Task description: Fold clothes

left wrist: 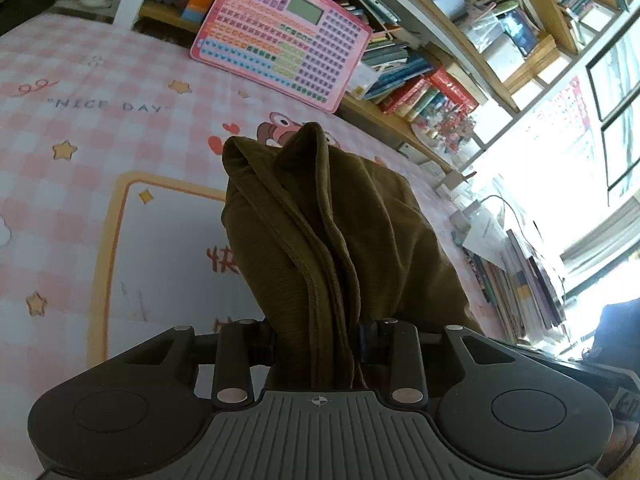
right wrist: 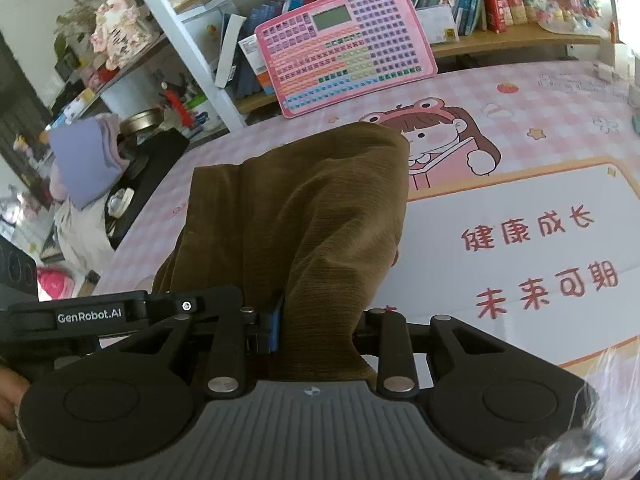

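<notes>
An olive-brown ribbed garment (left wrist: 320,216) hangs bunched in folds out of my left gripper (left wrist: 316,340), which is shut on its edge; the cloth covers the fingertips. In the right wrist view the same garment (right wrist: 304,208) drapes forward from my right gripper (right wrist: 316,320), also shut on it, with a blue finger pad (right wrist: 276,324) showing at the cloth's left side. Both grippers hold the cloth above a pink checked cartoon table cover (right wrist: 520,128), and its far end reaches toward the table.
A pink toy keyboard board (left wrist: 280,36) leans against bookshelves (left wrist: 460,32) at the table's far edge. Stacked books (left wrist: 520,280) lie at the right. A lavender cloth (right wrist: 84,160) and clutter sit off the table's left side. The other gripper's black body (right wrist: 100,314) shows at left.
</notes>
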The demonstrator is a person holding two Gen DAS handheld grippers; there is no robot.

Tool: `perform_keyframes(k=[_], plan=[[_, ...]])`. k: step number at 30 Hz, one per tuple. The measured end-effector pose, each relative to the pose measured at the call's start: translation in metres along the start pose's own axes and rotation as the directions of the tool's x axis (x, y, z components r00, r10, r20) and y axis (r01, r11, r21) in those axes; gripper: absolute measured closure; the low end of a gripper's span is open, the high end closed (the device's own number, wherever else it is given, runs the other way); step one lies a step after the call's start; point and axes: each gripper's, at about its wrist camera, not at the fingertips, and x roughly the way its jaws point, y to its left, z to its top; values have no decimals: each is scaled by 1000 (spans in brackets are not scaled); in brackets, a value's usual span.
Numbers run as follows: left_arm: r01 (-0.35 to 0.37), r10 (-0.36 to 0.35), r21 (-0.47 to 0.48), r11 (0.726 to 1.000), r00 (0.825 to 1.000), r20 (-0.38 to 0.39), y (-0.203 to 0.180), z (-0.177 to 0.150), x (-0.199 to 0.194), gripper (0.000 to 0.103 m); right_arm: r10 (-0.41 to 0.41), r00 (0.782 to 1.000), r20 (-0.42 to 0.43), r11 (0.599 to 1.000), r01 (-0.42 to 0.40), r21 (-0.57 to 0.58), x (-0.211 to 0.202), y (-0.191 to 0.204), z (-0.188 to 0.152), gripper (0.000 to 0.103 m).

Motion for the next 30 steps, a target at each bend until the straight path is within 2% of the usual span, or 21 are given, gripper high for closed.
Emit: perform_keyframes(k=[14,30], plan=[[-86,86,-27,996,996,5,-52,-35,4,71,74,997,-24,997,-74,11,-38,-46,-15,76],[-131,132,-13,991,990,45,-88,-56,0,71,123,992,-4,992,-123,-15,-66,-66,-24,76]])
